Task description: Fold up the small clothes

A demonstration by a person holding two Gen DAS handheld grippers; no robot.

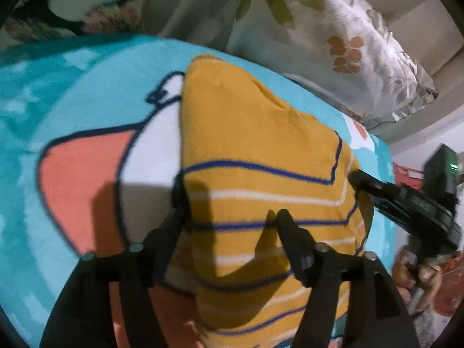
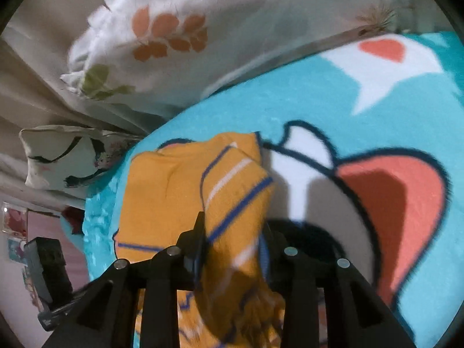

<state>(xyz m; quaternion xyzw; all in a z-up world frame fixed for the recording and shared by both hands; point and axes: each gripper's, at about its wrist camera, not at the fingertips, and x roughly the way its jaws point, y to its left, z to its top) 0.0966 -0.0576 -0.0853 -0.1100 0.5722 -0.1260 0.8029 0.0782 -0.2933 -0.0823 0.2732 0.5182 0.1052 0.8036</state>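
A mustard-yellow top [image 1: 255, 133] with blue and white stripes lies on a turquoise cartoon blanket [image 1: 87, 81]. My left gripper [image 1: 229, 203] stands open over the striped part. Its left finger sits at the garment's left edge and its right finger rests on the cloth. My right gripper [image 1: 358, 178] comes in from the right at the garment's right edge. In the right wrist view a raised fold of the yellow top [image 2: 232, 191] is bunched between the fingers of the right gripper [image 2: 233, 229], which is shut on it. The cloth hides the right fingertip.
A floral pillow [image 1: 333, 46] [image 2: 174, 34] lies at the blanket's far edge, with a second patterned pillow [image 2: 61, 156] and a beige curtain [image 2: 26, 87] beside it. A person's hand [image 1: 417, 272] holds the right gripper's handle. The blanket's edge drops off near a black device [image 2: 46, 264].
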